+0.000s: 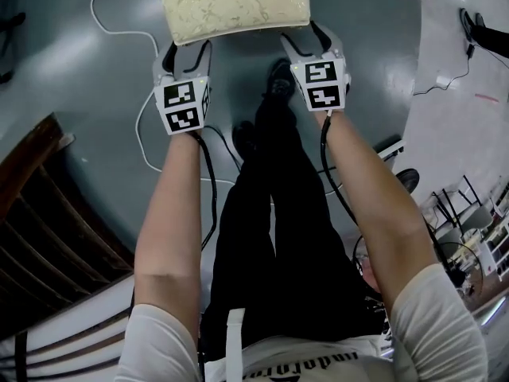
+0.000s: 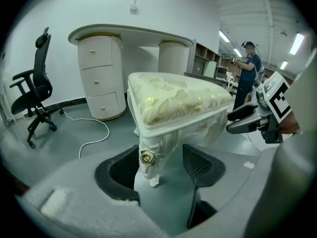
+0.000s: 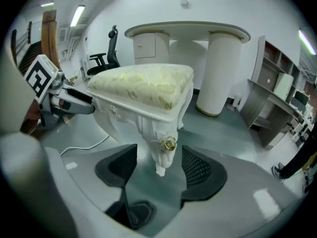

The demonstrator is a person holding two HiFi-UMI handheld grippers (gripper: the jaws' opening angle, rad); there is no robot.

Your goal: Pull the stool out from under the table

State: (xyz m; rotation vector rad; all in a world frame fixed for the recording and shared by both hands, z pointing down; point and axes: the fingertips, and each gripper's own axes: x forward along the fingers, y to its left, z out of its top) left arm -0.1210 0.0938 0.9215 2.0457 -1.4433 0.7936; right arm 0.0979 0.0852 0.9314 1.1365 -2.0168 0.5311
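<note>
The stool (image 1: 232,6) stands on the floor (image 1: 103,78) clear of the table (image 3: 188,31), and your left gripper (image 1: 189,52) and right gripper (image 1: 308,40) each hold their jaws apart around a near leg (image 2: 147,157), unclamped.

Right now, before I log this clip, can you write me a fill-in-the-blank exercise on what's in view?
1. The left tool and the right tool each straddle one leg of the stool, jaws ___.
2. The rose on the leg is ___ in colour.
3. The office chair near the table is ___.
4. The drawers under the table top number ___.
Missing words: open; gold; black; three.
</note>
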